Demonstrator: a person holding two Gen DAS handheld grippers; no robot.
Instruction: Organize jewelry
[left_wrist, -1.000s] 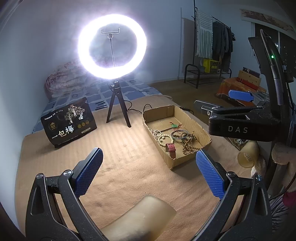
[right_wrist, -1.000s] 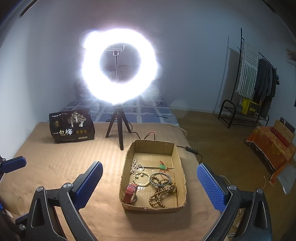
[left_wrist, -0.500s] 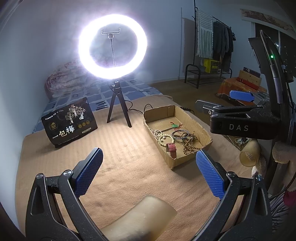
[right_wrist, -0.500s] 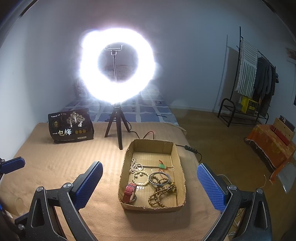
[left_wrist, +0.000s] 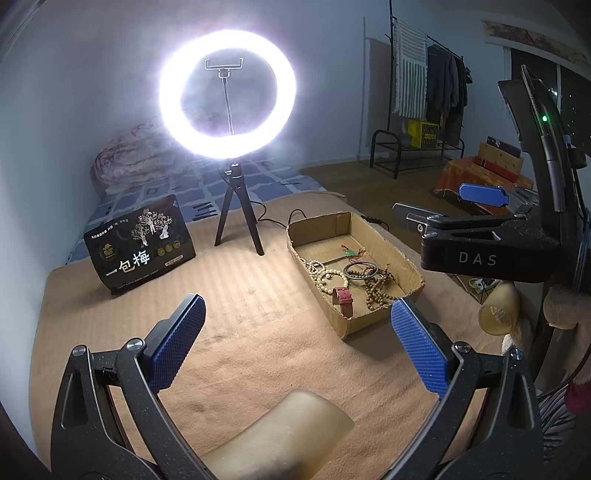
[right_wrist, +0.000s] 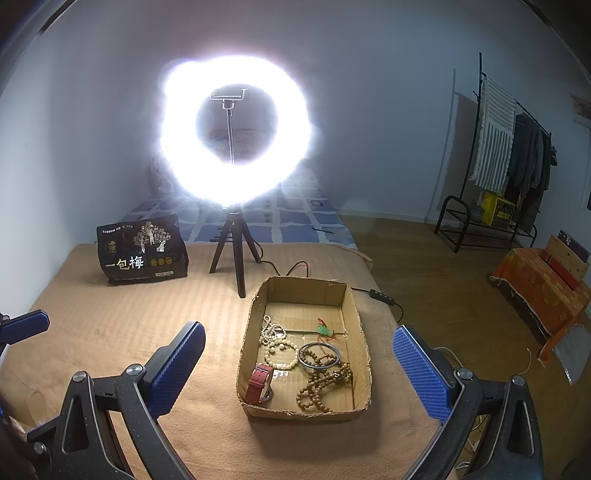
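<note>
A shallow cardboard box (right_wrist: 354, 306) (left_wrist: 376, 236) sits on a tan blanket. Inside lie a red-strap watch (right_wrist: 260, 380) (left_wrist: 342, 300), white bead strands (right_wrist: 275, 338), brown bead strings (right_wrist: 321, 384) (left_wrist: 376, 291), a grey bangle (right_wrist: 319, 356) and a green pendant (right_wrist: 324, 329). My right gripper (right_wrist: 299, 365) is open and empty, hovering just in front of the box. My left gripper (left_wrist: 295, 339) is open and empty, left of the box. The right gripper shows in the left wrist view (left_wrist: 480, 229) above the box's right side.
A lit ring light on a black tripod (right_wrist: 232, 254) stands behind the box, its cable running right. A black printed pouch (right_wrist: 142, 254) stands at the back left. A tan rounded object (left_wrist: 280, 435) lies under my left gripper. The blanket's right edge drops to a wooden floor.
My right gripper has moved slightly forward toward the box. The left gripper has barely moved.
</note>
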